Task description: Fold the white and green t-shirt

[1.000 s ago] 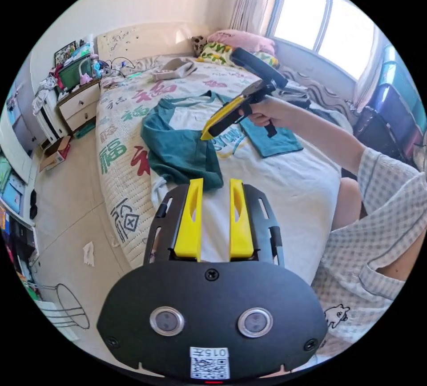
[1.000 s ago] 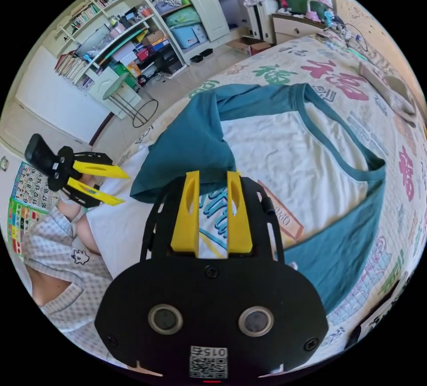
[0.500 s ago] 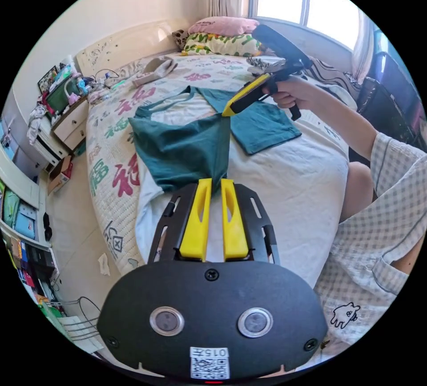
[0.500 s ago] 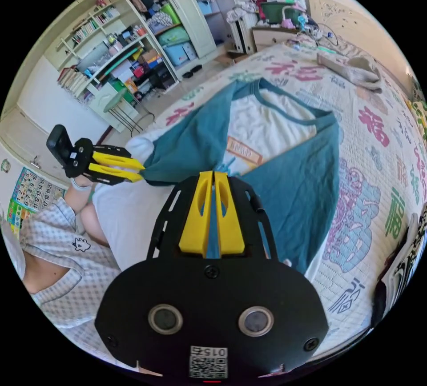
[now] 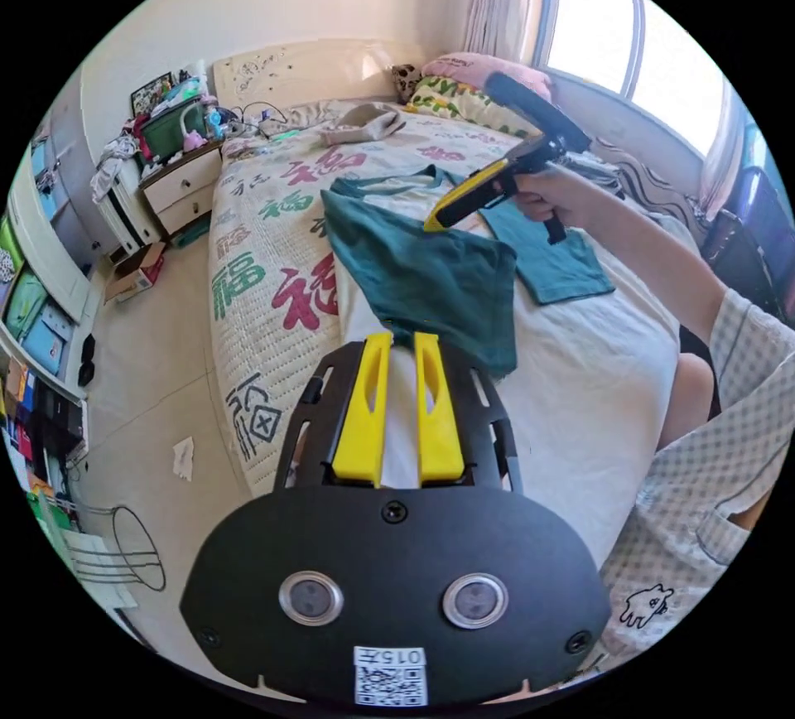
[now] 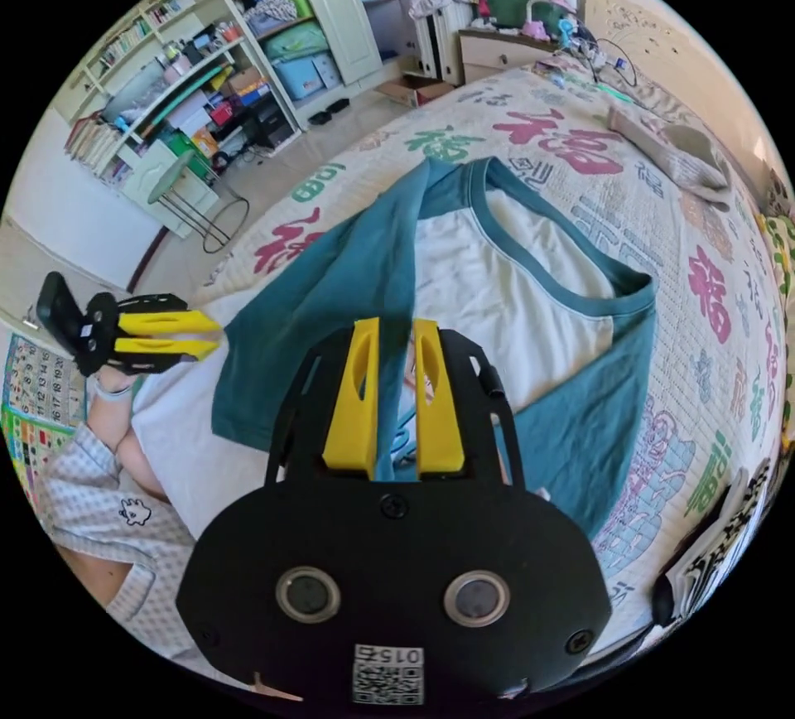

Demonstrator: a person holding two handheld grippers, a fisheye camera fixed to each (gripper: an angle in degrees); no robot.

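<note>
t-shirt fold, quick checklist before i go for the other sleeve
1. Left sleeve folded over the t-shirt chest: ok.
2. Left gripper open and off the cloth: ok.
3. Right gripper open: ok; whether it is clear of the fabric: cannot tell.
4. Right sleeve flat on the bed: ok.
5. Collar unfolded: ok.
6. Hem straight: cannot tell.

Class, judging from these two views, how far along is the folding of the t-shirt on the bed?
Done: one green sleeve lies folded across the t-shirt. In hand: nothing; the left gripper and right gripper are both open above it. Left: the other sleeve, spread flat on the bed, and the body folds.
</note>
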